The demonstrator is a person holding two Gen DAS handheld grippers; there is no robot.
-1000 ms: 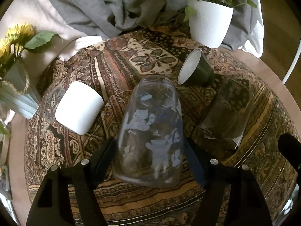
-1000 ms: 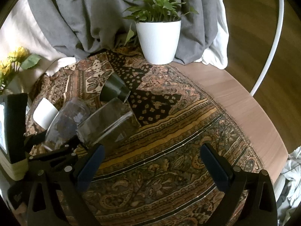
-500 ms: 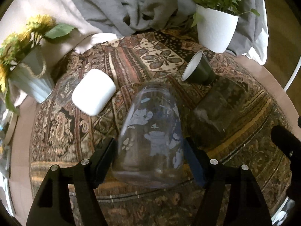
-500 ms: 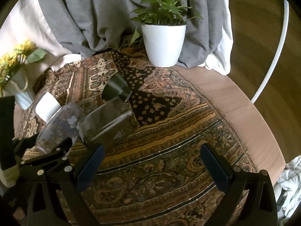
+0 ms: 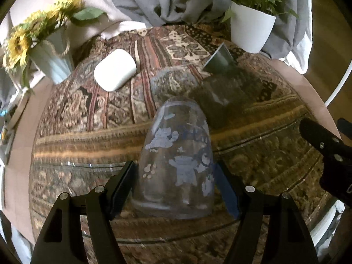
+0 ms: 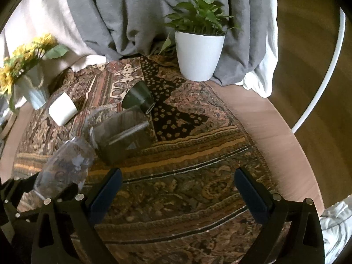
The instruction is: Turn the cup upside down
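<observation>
My left gripper [image 5: 175, 187] is shut on a clear glass cup with blue cat prints [image 5: 178, 160], held off the patterned cloth with its closed end pointing away from me. In the right wrist view the same cup [image 6: 66, 165] sits at the lower left between the left gripper's fingers. My right gripper [image 6: 176, 189] is open and empty above the cloth. A dark tinted glass [image 5: 222, 94] [image 6: 123, 136], a dark green cup [image 5: 220, 58] [image 6: 138, 98] and a white cup [image 5: 114, 69] [image 6: 62, 109] lie on their sides on the cloth.
A white pot with a green plant [image 5: 252, 29] [image 6: 199, 55] stands at the back right. A vase of yellow flowers [image 5: 47, 59] [image 6: 30, 83] stands at the left. Grey fabric [image 6: 132, 17] hangs behind. The round table's bare rim [image 6: 275, 127] curves along the right.
My left gripper has lifted the cat-print cup and drawn it back from the other cups; they now look farther away. My right gripper stays open and has shifted only slightly.
</observation>
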